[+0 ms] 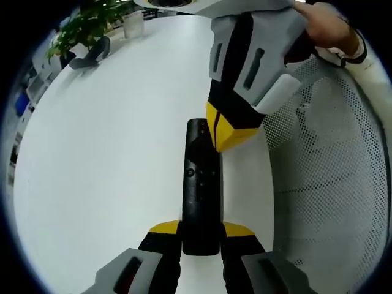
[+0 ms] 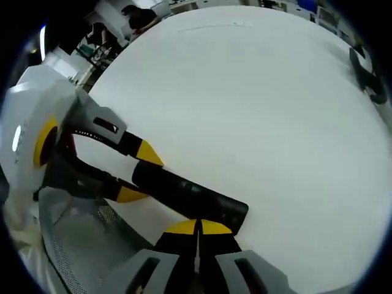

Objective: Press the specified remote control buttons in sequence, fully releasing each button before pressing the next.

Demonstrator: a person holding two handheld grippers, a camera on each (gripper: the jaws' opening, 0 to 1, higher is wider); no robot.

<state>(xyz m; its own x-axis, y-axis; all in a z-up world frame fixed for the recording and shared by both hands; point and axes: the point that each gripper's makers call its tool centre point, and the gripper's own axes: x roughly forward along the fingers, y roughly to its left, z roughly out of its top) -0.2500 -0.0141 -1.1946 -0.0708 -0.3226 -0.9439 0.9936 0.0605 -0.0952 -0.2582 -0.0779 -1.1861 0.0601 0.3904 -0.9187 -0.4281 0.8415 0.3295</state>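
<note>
Your left tool (image 1: 201, 236) clenched the long black plastic remote control (image 1: 201, 196), its axis running straight ahead toward your closed right tool (image 1: 228, 136) touching its far button end.

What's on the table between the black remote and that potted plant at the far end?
Nothing: in the left gripper view, bare white table runs from the remote to the potted plant.

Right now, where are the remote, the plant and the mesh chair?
remote (image 1: 201, 190): left gripper view, middle of its body.
plant (image 1: 86, 27): left gripper view, leaves.
mesh chair (image 1: 331, 177): left gripper view, mesh surface.
</note>
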